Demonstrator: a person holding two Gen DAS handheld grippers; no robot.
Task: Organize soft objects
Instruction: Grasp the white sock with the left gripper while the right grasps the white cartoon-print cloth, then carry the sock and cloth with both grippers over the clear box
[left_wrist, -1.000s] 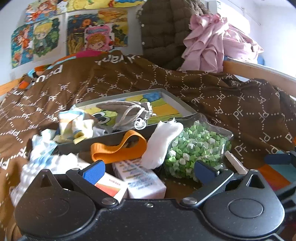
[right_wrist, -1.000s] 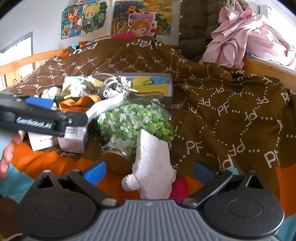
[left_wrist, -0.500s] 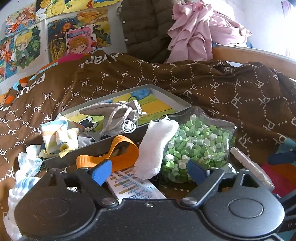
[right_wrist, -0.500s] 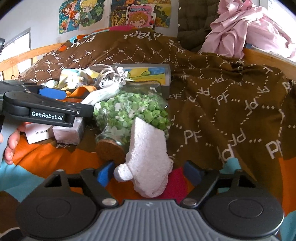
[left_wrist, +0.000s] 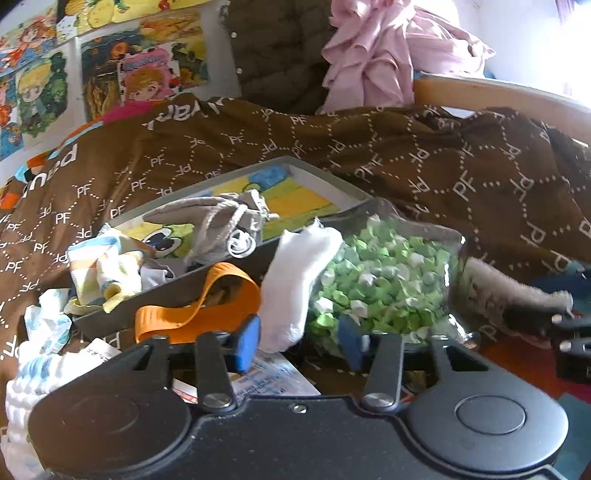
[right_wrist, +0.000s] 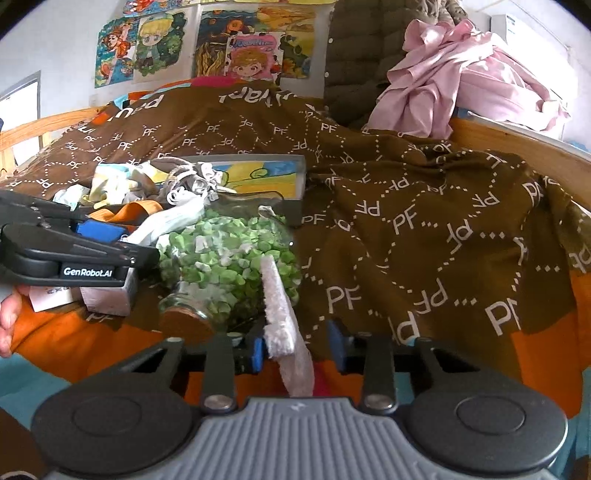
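A smooth white sock (left_wrist: 295, 280) lies draped over a glass jar of green paper stars (left_wrist: 388, 273). Its lower end hangs between the blue pads of my left gripper (left_wrist: 298, 343). The jaws are closing; the left pad is next to the sock and the right pad stands apart from it. A fluffy white sock (right_wrist: 279, 314) stands edgewise between the pads of my right gripper (right_wrist: 295, 352), which is also closing. Its left pad touches the sock, and a gap shows on the right. Behind sits a grey tray (left_wrist: 325, 177) holding a grey drawstring pouch (left_wrist: 221, 221) and patterned cloths (left_wrist: 103, 266).
An orange strap (left_wrist: 221, 291) and small boxes (right_wrist: 107, 295) lie in front of the tray. The jar's cork (right_wrist: 184, 325) points toward my right gripper. A brown patterned blanket (right_wrist: 406, 221) covers the bed, with pink clothes (right_wrist: 461, 85) at the back. A person's hand (right_wrist: 7, 325) shows at the left edge.
Both grippers' jaws have narrowed a lot. The left gripper has moved in on the smooth white sock. The fluffy sock now looks much thinner between the right pads.
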